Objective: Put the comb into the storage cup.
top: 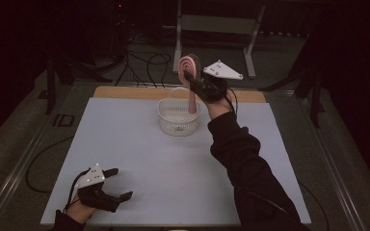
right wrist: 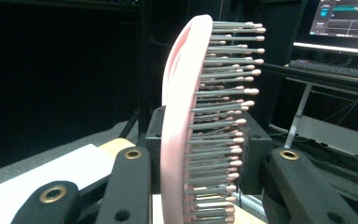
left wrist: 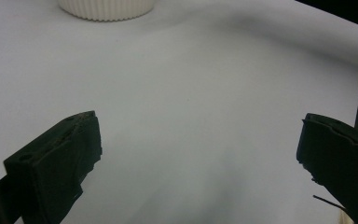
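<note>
One brush (top: 190,72) clamped upright in right gripper (top: 196,83), handle tip over the basket (top: 166,119); left gripper (top: 116,184) wide open, empty, near table edge; next: lower, release into basket

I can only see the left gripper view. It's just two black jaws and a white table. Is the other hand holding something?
Observer: Yes. The right gripper is shut on a pink hairbrush, held upright.
Operator: Where is the brush going?
Observer: I can't be sure, but its handle tip hangs right over a white basket at the far side of the table.
Operator: Does the brush have bristles?
Observer: Yes, the right gripper view shows rows of thin grey bristles with small pale tips.
Operator: Is my gripper near the basket?
Observer: No. The left gripper is open at the near left corner of the table, well away from the basket.
</note>
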Available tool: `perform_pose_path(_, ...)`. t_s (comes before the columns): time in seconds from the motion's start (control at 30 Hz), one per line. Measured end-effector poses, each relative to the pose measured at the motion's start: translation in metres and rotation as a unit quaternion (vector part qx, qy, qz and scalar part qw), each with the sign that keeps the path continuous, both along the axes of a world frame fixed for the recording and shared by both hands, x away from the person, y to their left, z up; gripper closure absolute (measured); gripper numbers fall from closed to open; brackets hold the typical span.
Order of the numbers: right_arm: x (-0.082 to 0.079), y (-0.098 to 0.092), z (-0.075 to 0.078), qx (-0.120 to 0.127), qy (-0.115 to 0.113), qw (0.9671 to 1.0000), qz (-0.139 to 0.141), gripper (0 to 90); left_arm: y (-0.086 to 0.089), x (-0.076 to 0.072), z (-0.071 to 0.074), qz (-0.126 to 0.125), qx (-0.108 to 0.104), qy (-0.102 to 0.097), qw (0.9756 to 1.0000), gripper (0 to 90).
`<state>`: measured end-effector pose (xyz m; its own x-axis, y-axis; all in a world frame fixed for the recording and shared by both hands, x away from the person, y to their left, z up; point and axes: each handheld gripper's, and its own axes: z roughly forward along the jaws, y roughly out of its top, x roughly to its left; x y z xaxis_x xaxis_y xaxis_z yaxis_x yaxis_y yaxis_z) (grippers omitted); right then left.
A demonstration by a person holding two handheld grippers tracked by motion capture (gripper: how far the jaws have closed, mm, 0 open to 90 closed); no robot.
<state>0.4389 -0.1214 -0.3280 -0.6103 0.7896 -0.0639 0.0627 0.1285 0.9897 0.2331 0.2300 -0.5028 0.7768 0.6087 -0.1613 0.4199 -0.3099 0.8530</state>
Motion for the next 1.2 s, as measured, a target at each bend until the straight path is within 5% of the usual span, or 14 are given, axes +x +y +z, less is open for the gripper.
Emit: perform_pose_path(1.2, 0.02, 0.024, -0.068, -0.058, -0.035, 0.9971, 0.034, 64.7, 0.002, 0.001, -0.001, -0.005, -0.009, 0.004, 0.9999, 0.1)
